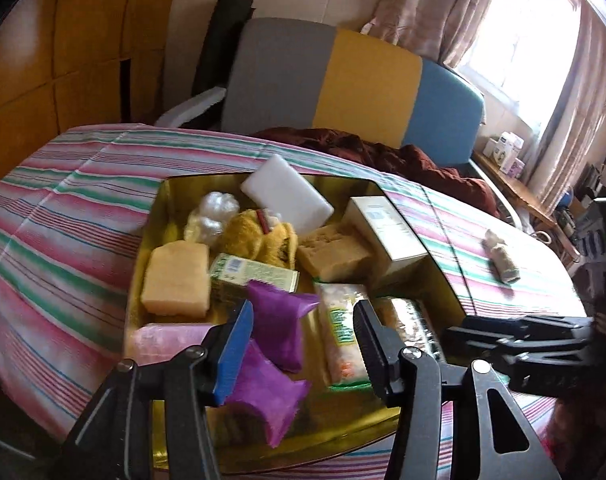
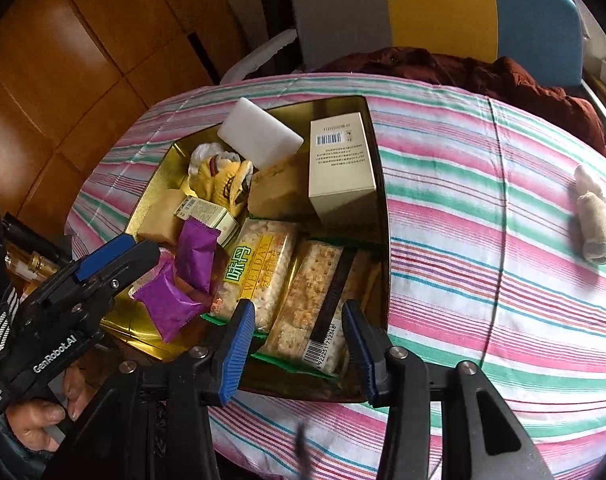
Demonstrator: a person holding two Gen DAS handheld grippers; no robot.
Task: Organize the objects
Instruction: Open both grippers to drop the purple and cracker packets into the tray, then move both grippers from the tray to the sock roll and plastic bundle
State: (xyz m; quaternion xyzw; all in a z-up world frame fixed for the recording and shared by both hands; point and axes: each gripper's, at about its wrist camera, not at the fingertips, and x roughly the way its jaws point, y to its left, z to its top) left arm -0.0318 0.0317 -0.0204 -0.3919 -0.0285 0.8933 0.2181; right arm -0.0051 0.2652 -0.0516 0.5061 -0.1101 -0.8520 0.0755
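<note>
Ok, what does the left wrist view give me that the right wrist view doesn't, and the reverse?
Left wrist only: the bright curtained window and small boxes on a wooden shelf beneath it.

Right wrist only: the hand holding the left gripper, and the barcode on the upright cream carton.

Both: the gold tin tray with two purple foil packets, a white foam block, cracker packs, and a rolled beige sock lying outside on the striped cloth.

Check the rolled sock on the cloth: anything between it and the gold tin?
Nothing visible. The rolled sock lies alone on the striped cloth, with bare cloth between it and the gold tin's near wall. Inside, a cream box stands against that wall.
</note>
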